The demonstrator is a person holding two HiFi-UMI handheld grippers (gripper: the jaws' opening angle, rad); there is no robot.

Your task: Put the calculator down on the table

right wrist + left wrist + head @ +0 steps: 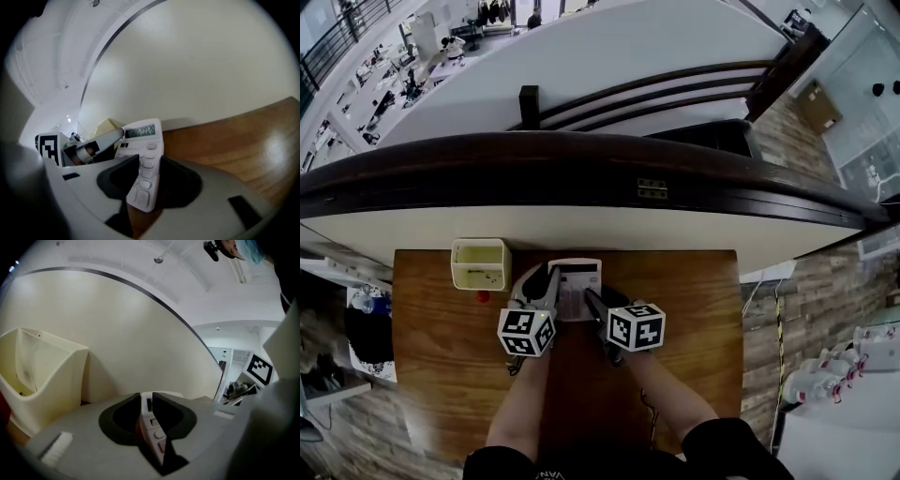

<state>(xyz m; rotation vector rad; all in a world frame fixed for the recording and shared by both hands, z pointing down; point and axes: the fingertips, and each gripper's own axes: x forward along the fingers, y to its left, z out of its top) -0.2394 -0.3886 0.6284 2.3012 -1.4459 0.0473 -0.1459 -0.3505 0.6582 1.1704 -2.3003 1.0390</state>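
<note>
Calculator (140,136) over far middle of table (234,140), close to wall (197,70), just right of bin (56,380). Gripped from both sides.

- Left gripper (146,401): clenched on the left edge, case seen edge-on between the jaws, pads pressing.
- Right gripper (151,163): clenched on the near right part, one jaw across the keys, the other on the underside.
- Tilted in right gripper view, display end far. Cannot tell whether any part rests on the wood yet. Judged: not yet set down.

Risks from here:
- Uneven release. With one gripper opened first, likely swing about the other grip, then a twist out or a drop.
- Slip. Thin slab, smooth hard case, narrow bite at the edges; little margin if either grip loosens early.
- Release while tilted: probable slap onto the wood, perhaps a skid on the glossy top toward wall or bin.
- Keys under the right jaw: possible presses, possible scuffing.
- Left gripper near bin: possible knock if swung left on withdrawal.

Materials and shapes:
- Calculator: white hard plastic, flat rectangle, rows of rounded pale keys, dark display strip with digits lit.
- Table: brown wood, varnished, grain visible, bright glare patches.
- Bin: cream plastic, squarish, open top, walls tapering downward, smudged inside.
- Wall: matte cream, curved, dark rail along the top.
- Small red object (483,297) on the wood near bin, too small to identify.
</note>
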